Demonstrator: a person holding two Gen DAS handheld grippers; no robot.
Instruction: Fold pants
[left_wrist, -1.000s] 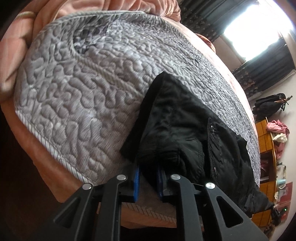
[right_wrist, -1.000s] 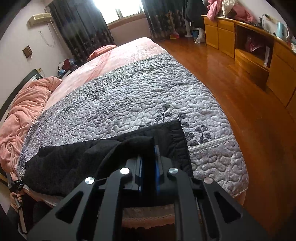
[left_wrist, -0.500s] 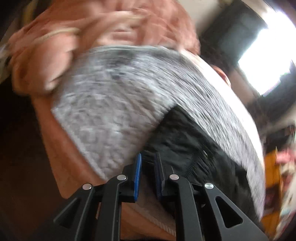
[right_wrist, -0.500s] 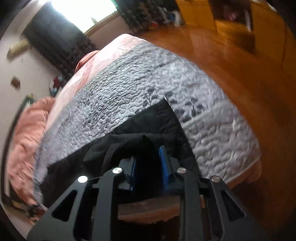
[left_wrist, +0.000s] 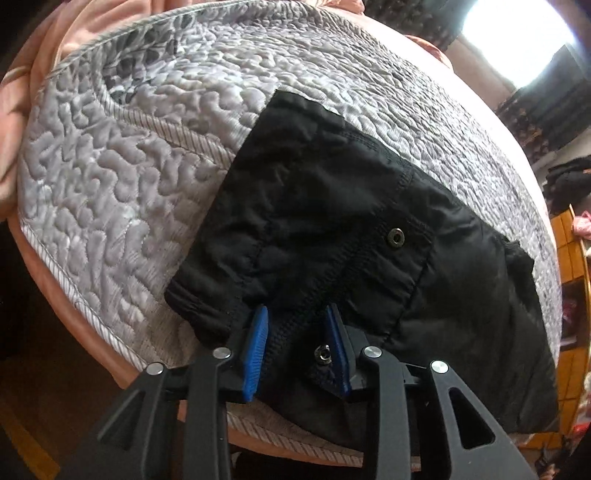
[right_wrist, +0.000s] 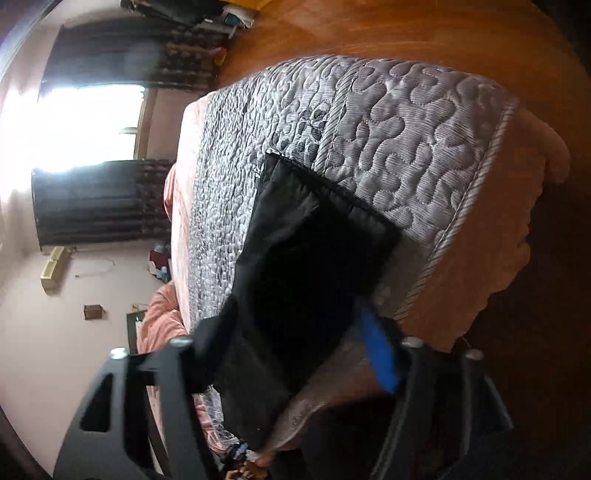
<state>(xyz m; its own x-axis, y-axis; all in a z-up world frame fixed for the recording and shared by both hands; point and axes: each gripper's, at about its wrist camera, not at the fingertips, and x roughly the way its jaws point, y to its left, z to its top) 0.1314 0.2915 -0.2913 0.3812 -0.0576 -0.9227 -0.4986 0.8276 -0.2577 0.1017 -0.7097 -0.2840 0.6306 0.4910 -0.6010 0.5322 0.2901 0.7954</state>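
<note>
1. The black pants (left_wrist: 332, 221) lie on the grey quilted bedspread (left_wrist: 129, 166) along the near edge of the bed, which has a pink blanket (left_wrist: 22, 110) bunched at one end. In the left wrist view the waist end, with a metal snap (left_wrist: 394, 236) on the flap, lies spread flat on the quilt.

2. The left gripper (left_wrist: 297, 350) sits at the near hem of the waist end. Its blue pads (left_wrist: 255, 350) stand apart, with a dark fold of fabric and a second snap lying between them. The jaws look spread, not pinching.

3. The right gripper (right_wrist: 291, 332) is rolled well over on its side at the leg end. Only one blue pad (right_wrist: 376, 354) shows; the other finger is hidden behind black cloth draped across it. The gap looks wide, but I cannot tell for certain whether it grips the cloth or merely has it draped over.

4. Judged from this, the step in hand is laying the garment down along the bed edge and letting go, with a lengthwise fold in place.

5. The next move probably calls for taking hold afresh at one end, both corners together, and carrying that end over the other, keeping the edges matched so the layers do not slide off the bed.
</note>
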